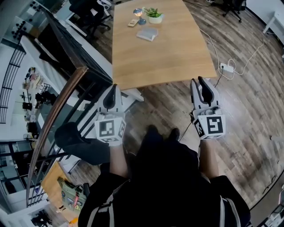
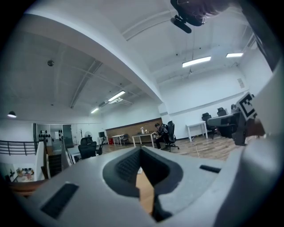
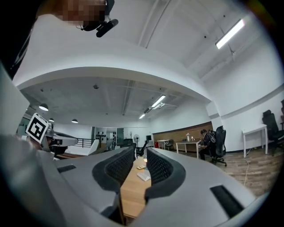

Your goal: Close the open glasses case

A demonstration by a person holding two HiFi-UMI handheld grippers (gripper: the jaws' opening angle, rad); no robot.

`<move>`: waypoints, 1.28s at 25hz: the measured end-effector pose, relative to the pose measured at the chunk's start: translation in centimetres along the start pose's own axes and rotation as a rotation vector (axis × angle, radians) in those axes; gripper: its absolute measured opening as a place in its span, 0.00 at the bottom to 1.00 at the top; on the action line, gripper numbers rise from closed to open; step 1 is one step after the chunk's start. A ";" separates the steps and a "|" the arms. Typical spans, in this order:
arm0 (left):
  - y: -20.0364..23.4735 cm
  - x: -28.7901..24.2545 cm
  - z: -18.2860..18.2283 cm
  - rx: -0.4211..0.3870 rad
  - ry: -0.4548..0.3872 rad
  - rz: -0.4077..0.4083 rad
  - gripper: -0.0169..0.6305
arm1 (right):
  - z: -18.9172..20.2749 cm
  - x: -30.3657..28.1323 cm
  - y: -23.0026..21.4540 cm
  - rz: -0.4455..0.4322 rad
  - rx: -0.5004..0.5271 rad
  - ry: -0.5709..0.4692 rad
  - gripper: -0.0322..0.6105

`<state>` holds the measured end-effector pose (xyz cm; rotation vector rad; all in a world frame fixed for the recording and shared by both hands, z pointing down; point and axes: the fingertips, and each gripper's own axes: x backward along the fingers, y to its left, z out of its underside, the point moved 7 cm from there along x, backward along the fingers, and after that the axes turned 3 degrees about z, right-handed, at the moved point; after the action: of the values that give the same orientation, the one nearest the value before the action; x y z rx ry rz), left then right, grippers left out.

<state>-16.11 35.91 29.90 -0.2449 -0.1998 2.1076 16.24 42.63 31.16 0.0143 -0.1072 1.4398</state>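
Observation:
A grey glasses case (image 1: 147, 33) lies at the far end of a long wooden table (image 1: 168, 57); at this distance I cannot tell how its lid stands. Both grippers hang in the air short of the table's near edge, pointing level toward it. My left gripper (image 1: 113, 87) is shut, its pads meeting at the tips (image 2: 141, 150) with nothing between them. My right gripper (image 1: 198, 81) is open by a narrow gap and empty. Through that gap (image 3: 140, 153) I see the table top and the case (image 3: 144, 176) far off.
Behind the case stand a potted plant (image 1: 155, 17), a stemmed glass (image 1: 139, 12) and a small flat item (image 1: 132, 22). A power strip with cables (image 1: 227, 68) lies on the wooden floor at right. A glass railing (image 1: 62, 111) runs along the left.

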 end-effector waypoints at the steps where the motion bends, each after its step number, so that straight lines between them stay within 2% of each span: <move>1: 0.1 -0.5 0.0 -0.003 0.004 0.003 0.02 | 0.2 -0.3 -0.2 0.003 -0.002 0.005 0.20; 8: 2.3 -5.9 1.9 0.025 0.006 0.052 0.02 | 1.8 -5.2 -0.8 0.032 0.005 0.027 0.21; 18: 11.0 -19.4 4.2 0.084 -0.019 0.109 0.02 | 2.9 -19.8 -0.4 0.073 0.032 0.069 0.21; 25: 18.0 -25.2 6.2 0.150 -0.011 0.097 0.02 | 3.0 -28.6 1.5 0.070 0.060 0.123 0.21; 32: 20.1 -28.3 8.7 0.186 0.020 0.053 0.02 | 4.7 -33.8 1.3 0.017 0.066 0.175 0.21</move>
<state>-20.35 0.98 36.21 -0.1615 0.0148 2.1594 10.34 9.09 32.95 -0.0585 0.0835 1.4548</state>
